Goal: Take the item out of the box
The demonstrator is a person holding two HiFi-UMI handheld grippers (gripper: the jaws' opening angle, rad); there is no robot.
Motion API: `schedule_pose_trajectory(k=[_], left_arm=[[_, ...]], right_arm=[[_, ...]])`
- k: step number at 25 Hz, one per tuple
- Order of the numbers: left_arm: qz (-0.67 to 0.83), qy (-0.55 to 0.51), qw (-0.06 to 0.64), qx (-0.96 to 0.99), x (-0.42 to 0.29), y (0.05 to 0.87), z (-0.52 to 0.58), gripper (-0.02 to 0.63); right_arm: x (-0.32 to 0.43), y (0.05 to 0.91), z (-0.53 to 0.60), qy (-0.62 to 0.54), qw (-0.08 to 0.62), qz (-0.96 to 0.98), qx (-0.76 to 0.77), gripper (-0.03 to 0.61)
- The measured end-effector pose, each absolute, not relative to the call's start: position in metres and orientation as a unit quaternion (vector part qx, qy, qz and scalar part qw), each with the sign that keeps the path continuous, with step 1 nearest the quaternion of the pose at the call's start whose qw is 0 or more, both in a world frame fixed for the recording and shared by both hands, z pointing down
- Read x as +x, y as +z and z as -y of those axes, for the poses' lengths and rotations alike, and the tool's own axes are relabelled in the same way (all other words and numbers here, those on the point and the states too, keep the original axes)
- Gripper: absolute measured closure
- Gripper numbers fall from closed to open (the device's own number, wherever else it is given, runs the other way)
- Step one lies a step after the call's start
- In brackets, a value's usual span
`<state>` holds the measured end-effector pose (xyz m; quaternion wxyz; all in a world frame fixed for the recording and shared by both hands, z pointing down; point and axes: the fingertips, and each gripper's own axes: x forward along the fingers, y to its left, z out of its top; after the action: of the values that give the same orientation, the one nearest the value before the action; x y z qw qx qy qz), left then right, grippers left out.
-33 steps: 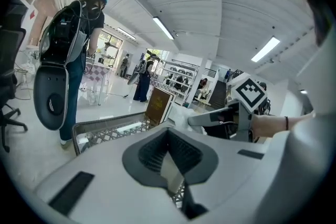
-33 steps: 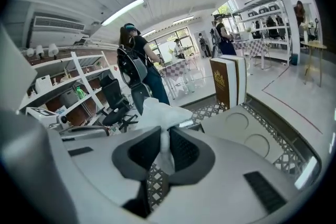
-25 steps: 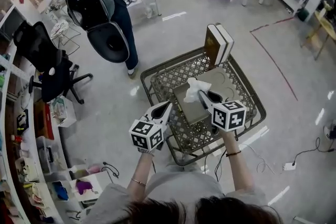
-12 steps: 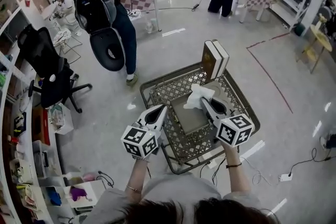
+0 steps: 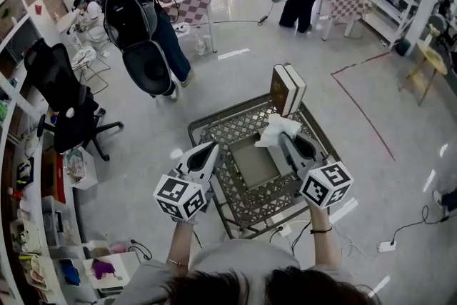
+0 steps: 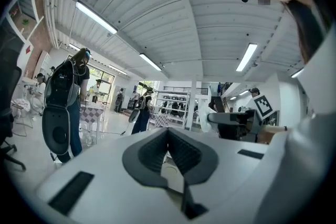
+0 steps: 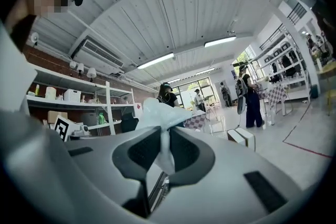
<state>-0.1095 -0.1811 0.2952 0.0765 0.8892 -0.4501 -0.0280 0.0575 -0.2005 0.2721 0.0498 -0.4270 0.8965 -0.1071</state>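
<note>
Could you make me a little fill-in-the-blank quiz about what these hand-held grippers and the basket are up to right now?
1. The right gripper is shut on a white ____.
2. The left gripper is shut and holds ____.
3. The box lies in the wire basket, at whose far rim stand two thick ____.

Missing words: tissue; nothing; books.

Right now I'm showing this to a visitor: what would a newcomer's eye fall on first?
The white tissue pinched in the right gripper, held above the grey box in the wire basket. Next, two thick books standing at the basket's far rim, and the left gripper, shut and empty, at the box's left.
</note>
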Motion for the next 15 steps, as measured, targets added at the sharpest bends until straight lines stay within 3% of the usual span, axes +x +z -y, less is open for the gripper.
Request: schedule_pose_trajectory(k=[15], left_arm=[[0.458,-0.033,0.015,0.888,-0.117,0.249,0.182,0.597]], right_arm=[[0.079,0.232,0.193,-0.055,0.064,-0.897,-0.434,0.514]])
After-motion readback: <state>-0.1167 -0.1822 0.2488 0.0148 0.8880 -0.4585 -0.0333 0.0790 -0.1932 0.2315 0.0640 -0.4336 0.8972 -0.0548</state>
